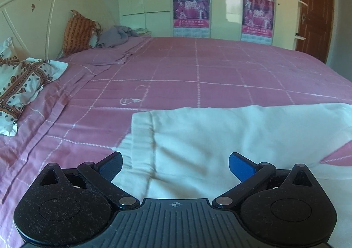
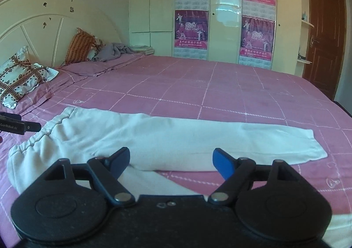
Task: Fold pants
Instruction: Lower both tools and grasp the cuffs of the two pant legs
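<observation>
pants (image 2: pixel 154 138), white, lie flat across the near part of your pink checked bed (image 2: pixel 220 85), and in the right wrist view the elastic waistband (image 2: pixel 44 131) is at the left while one leg runs out to its hem (image 2: pixel 316 144) at the right. a second leg shows folded under, close to the camera. at the far left edge of that view your left gripper (image 2: pixel 33 126) pokes in just beside the waistband, apart from the cloth. in its own view the left gripper (image 1: pixel 175 163) hangs over the waistband end of the pants (image 1: pixel 220 138), fingers (image 1: pixel 112 165) spread wide with nothing between them. a patterned pillow (image 1: pixel 22 85) lies at the left by the headboard (image 2: pixel 44 28), with an orange pillow (image 2: pixel 81 46) and a grey bundle of cloth (image 2: pixel 114 50) further along. your right gripper (image 2: pixel 171 160) hovers above the middle of the pants, its fingers (image 2: pixel 222 163) apart and gripping nothing, though not at their widest. posters (image 2: pixel 191 28) hang on the cupboard doors behind the bed, and a brown door (image 2: pixel 325 39) stands at the far right.
</observation>
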### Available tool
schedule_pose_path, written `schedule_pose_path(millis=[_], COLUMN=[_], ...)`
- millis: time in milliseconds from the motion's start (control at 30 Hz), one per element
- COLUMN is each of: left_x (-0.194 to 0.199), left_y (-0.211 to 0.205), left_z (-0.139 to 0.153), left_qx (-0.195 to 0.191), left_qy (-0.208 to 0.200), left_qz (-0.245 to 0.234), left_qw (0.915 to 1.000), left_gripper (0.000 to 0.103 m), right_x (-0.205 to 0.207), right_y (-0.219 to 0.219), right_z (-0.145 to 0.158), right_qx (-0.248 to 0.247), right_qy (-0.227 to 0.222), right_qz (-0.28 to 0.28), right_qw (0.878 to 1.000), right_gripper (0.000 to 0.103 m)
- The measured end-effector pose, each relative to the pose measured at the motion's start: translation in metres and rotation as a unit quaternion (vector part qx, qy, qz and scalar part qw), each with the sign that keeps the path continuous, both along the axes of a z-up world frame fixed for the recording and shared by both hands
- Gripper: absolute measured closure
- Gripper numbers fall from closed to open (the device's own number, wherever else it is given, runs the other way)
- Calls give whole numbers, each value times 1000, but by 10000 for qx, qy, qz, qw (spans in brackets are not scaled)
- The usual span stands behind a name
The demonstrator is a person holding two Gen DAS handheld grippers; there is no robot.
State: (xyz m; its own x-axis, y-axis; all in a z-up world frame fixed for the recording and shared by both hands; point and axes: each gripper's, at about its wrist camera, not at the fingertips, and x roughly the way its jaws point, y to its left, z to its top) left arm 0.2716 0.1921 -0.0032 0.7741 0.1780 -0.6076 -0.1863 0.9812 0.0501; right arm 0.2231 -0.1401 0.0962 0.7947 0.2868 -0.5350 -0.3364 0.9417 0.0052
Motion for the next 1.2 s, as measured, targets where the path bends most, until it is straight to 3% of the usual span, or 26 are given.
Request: schedule_pose_path(millis=[33, 100, 167, 333, 467, 533, 667, 700, 733, 800, 833, 900, 1000, 1100, 1167, 1200], left_x=[14, 41, 65, 118, 154, 173, 191, 194, 197, 204, 206, 205, 206, 209, 211, 212], left_y=[13, 38, 63, 106, 120, 121, 127, 127, 126, 123, 123, 127, 128, 124, 117, 115], left_z=[-4, -15, -28, -61, -77, -91, -101, -101, -101, -99, -99, -100, -102, -106, -104, -102], left_qx=[57, 95, 6, -448, -507, -536, -872, -928, -1012, -1031, -1076, -1196, -1089, -954, -760, -813], left_qy=[56, 243, 372, 669, 651, 920, 891, 868, 846, 886, 951, 994, 981, 952, 1005, 1040], left_qz=[54, 161, 151, -458, -866, -1186, -1556, -1574, -1633, -1683, -1788, -1895, -1875, -1809, -1858, -1926], left_qw=[10000, 9995, 9992, 9957, 9928, 9872, 9799, 9793, 9777, 9763, 9734, 9695, 9713, 9742, 9745, 9723], left_gripper=[15, 34, 34, 34, 34, 36, 36, 40, 57, 66, 78, 78, 60, 55, 64, 78], right_x=[15, 48, 75, 140, 180, 199, 228, 235, 242, 254, 261, 272, 287, 294, 294, 294], right_y=[2, 12, 21, 48, 68, 76, 87, 91, 94, 100, 101, 105, 106, 109, 114, 116], right_z=[-5, -14, -22, -42, -59, -69, -83, -87, -91, -95, -97, -100, -104, -110, -112, -111], right_qx=[4, -55, -105, -227, -409, -460, -527, -581, -656, -784, -848, -969, -1043, -1211, -1461, -1464], right_qy=[60, 166, 244, 320, 434, 554, 739, 777, 798, 815, 827, 872, 1270, 1604, 1517, 1500], right_qz=[57, 181, 339, 649, 891, 1017, 1270, 1378, 1460, 1605, 1690, 1877, 2243, 2584, 2539, 2496], right_qw=[10000, 9997, 9991, 9971, 9942, 9922, 9877, 9857, 9839, 9805, 9785, 9735, 9606, 9449, 9440, 9454], right_gripper=[31, 48, 54, 52, 52, 52, 53, 53, 53, 53, 53, 53, 52, 50, 50, 50])
